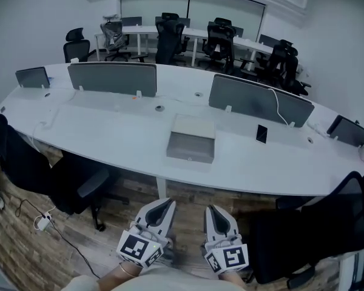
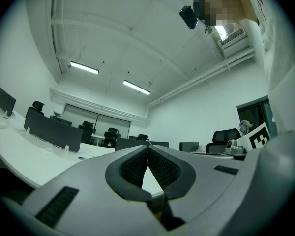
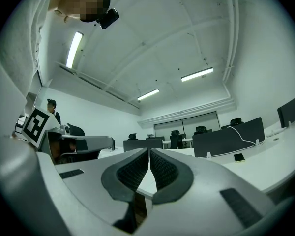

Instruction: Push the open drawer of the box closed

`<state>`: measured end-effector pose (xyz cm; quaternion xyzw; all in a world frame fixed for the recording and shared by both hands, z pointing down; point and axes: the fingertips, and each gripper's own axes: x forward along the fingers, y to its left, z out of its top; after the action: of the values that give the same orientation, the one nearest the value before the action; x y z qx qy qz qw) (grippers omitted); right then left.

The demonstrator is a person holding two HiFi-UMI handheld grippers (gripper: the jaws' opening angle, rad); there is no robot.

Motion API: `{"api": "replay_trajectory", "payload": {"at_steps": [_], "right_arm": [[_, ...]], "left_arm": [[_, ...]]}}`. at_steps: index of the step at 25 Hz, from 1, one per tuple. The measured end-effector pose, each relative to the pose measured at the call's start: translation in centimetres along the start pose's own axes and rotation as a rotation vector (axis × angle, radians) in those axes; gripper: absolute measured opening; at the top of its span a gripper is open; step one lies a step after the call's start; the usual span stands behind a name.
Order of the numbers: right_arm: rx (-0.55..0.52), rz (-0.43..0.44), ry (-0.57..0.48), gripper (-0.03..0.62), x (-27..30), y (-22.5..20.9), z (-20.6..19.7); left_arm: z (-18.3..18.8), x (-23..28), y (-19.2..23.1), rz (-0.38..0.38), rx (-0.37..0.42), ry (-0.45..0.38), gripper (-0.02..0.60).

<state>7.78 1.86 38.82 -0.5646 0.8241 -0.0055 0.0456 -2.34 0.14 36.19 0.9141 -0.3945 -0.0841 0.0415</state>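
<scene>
A grey box (image 1: 194,127) stands on the long white table (image 1: 109,141), a little right of its middle. Its drawer (image 1: 190,148) is pulled out toward the near table edge, front face toward me. Both grippers are low in the head view, over the wooden floor and well short of the table. The left gripper (image 1: 169,204) and the right gripper (image 1: 210,210) sit side by side and point toward the box. In the left gripper view the left gripper (image 2: 147,147) has its tips touching with nothing between them. The right gripper (image 3: 149,151) looks the same in its own view.
Grey divider panels (image 1: 112,79) (image 1: 259,101) stand along the table behind the box, and a dark phone (image 1: 261,133) lies to its right. Black office chairs (image 1: 79,183) (image 1: 315,232) flank me at the table's near edge. A cable and plug (image 1: 43,222) lie on the floor at left.
</scene>
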Motion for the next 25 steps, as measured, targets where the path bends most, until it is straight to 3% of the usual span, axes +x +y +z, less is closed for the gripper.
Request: {"api": "replay_trajectory", "payload": {"at_steps": [12,18,25], "right_arm": [[0.009,-0.027,0.015,0.021,12.3,-3.8,-0.5],[0.015,-0.043,0.050,0.021,14.8,-5.3,-0.9],[0.070,-0.098,0.125,0.023,16.0,-7.1,-3.5]], "left_arm": [[-0.5,9.3,9.0,-0.038,-0.001,0.036,0.009],[-0.1,11.9,10.6,-0.059,0.001,0.037,0.009],[-0.1,12.9,11.5,-0.027,-0.003,0.028,0.009]]}}
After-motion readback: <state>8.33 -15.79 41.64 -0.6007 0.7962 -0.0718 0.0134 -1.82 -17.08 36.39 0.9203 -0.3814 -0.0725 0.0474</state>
